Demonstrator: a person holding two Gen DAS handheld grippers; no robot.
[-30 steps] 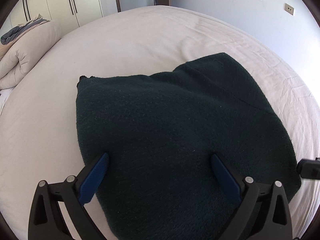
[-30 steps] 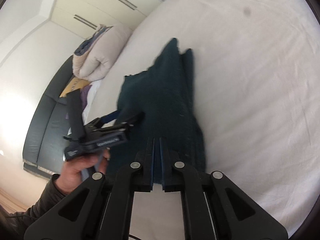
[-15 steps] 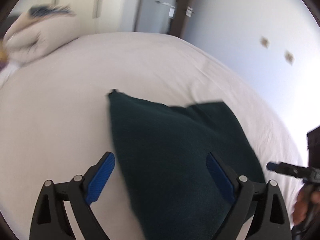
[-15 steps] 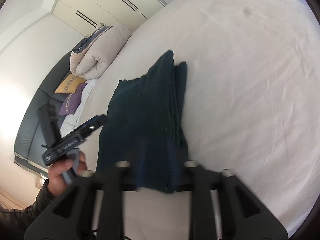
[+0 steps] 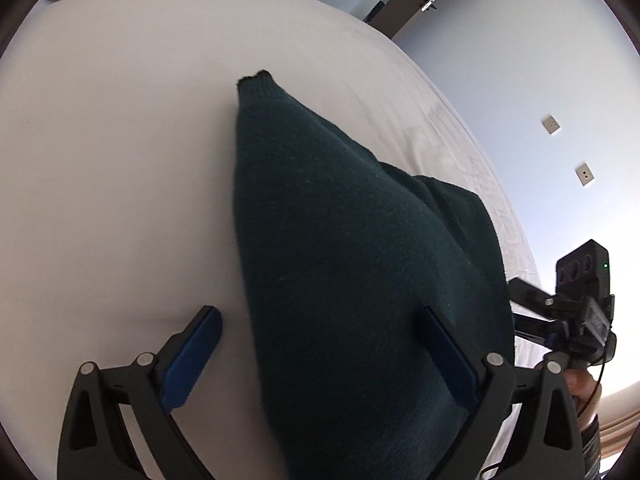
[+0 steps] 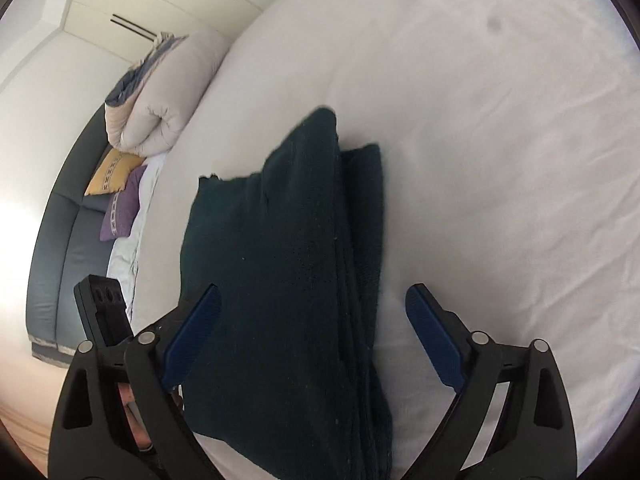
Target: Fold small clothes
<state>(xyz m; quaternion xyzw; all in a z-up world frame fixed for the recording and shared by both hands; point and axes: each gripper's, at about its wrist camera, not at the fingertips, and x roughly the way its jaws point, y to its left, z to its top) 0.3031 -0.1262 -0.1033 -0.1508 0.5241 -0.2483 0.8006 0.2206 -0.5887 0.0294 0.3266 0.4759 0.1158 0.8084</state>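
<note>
Here, a folded dark green garment [image 5: 360, 272] is lying on the white bed sheet [image 5: 120, 160], running forward from between the spread jaws of the left gripper [image 5: 320, 360]; its near end is slipping out of view below them. The right gripper [image 6: 316, 340] is likewise gaping wide over the same garment [image 6: 280, 260], gripping nothing. Left of its jaws, a rolled duvet [image 6: 168, 92] and two cushions [image 6: 116, 192] are sitting, partly cut off.

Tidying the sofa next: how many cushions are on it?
2: a yellow cushion leaning against the sofa back, and a purple cushion just in front of it. More may be hidden behind the duvet.
</note>
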